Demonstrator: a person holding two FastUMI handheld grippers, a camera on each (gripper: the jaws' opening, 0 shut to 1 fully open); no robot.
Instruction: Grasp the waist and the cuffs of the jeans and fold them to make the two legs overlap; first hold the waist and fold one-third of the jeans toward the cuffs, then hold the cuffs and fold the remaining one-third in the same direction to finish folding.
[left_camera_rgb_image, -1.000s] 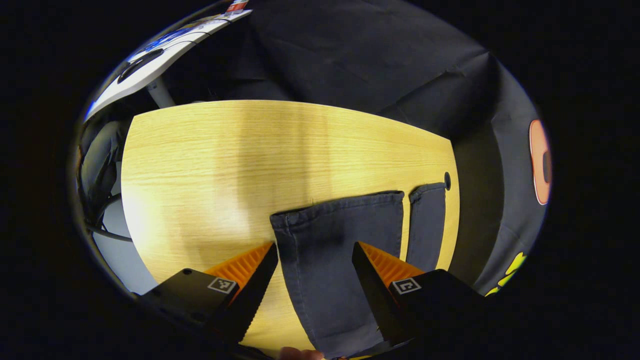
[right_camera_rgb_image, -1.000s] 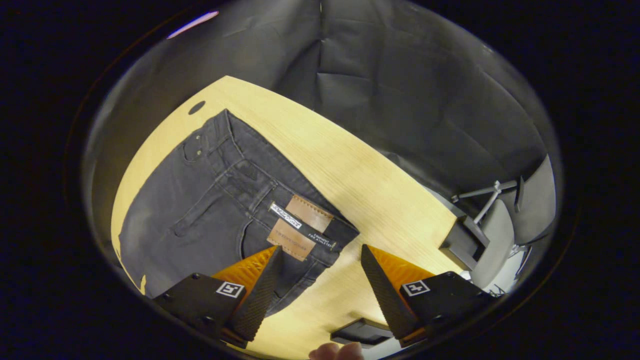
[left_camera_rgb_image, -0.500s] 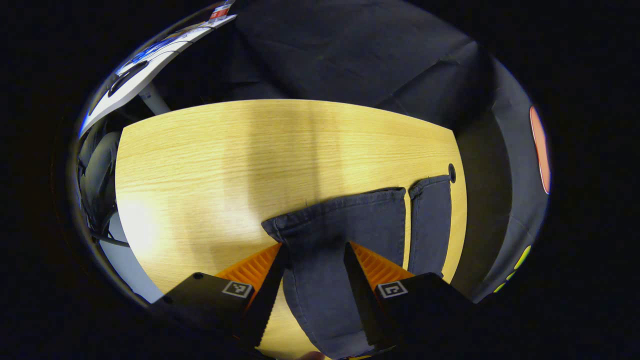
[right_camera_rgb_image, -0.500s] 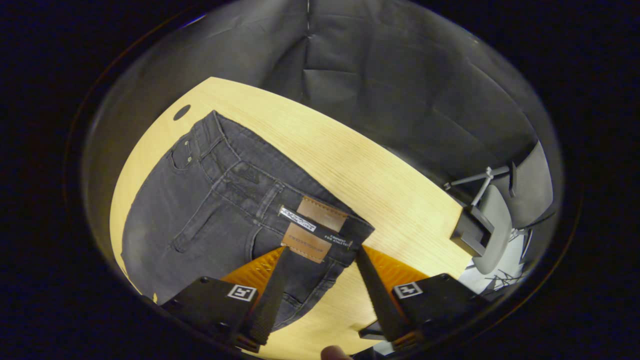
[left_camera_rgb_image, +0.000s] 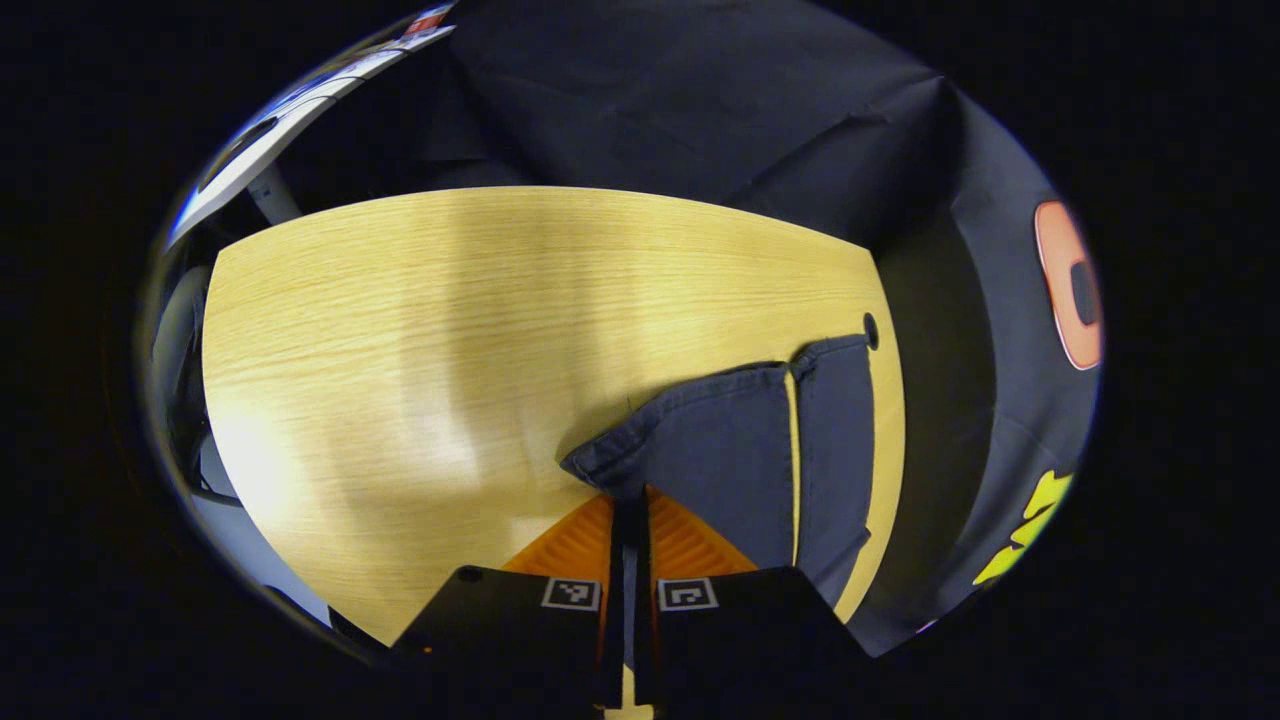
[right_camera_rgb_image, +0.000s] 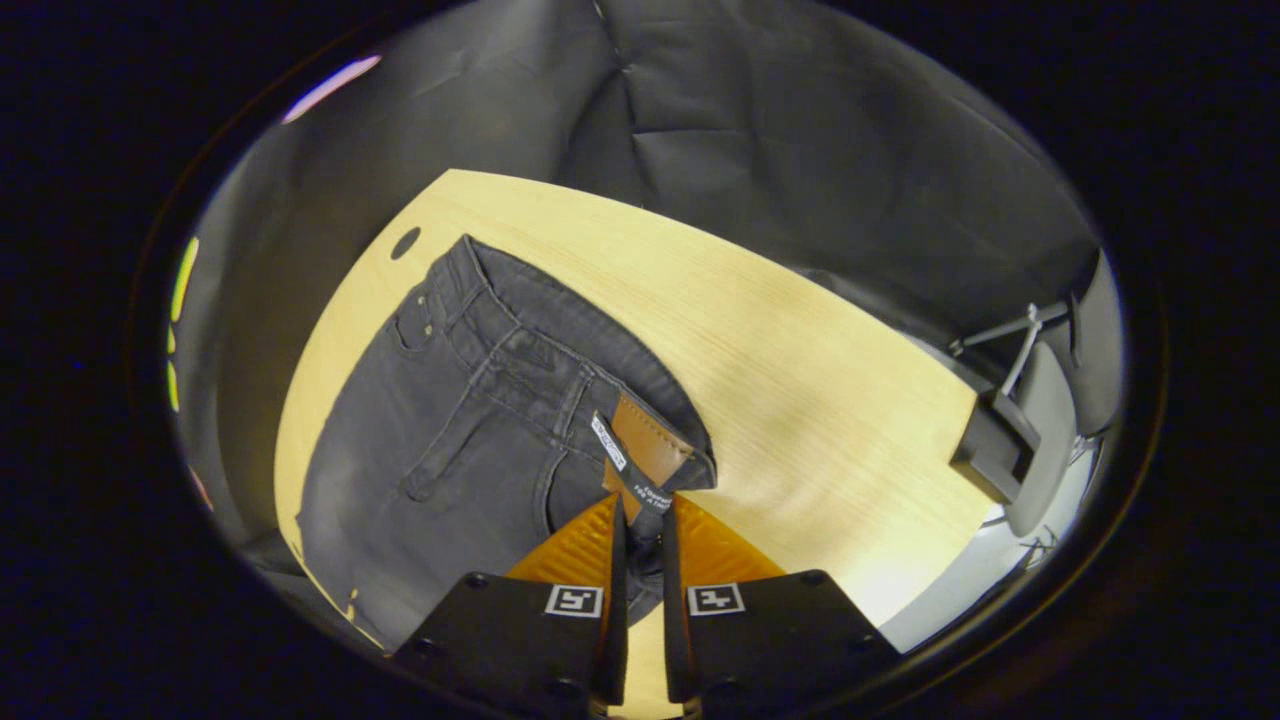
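Dark grey jeans lie flat on a light wooden table (left_camera_rgb_image: 400, 320). In the left gripper view the near leg's cuff (left_camera_rgb_image: 690, 430) is bunched and lifted at its corner, where my left gripper (left_camera_rgb_image: 630, 500) is shut on it; the far leg's cuff (left_camera_rgb_image: 835, 400) lies flat beside it. In the right gripper view the waist (right_camera_rgb_image: 520, 350) with its brown leather patch (right_camera_rgb_image: 645, 450) stretches away to the upper left. My right gripper (right_camera_rgb_image: 640, 520) is shut on the near end of the waistband, which is pinched up just below the patch.
A round cable hole (left_camera_rgb_image: 870, 328) sits in the table by the far cuff, and the same cable hole (right_camera_rgb_image: 405, 243) lies beyond the waist. A grey chair (right_camera_rgb_image: 1040, 440) stands past the table's right end. Bare wood spreads to the left in the left gripper view.
Both grippers went from wide open to shut: the left closed on the near cuff, the right on the waistband end. The fabric at each grip has bunched and lifted slightly.
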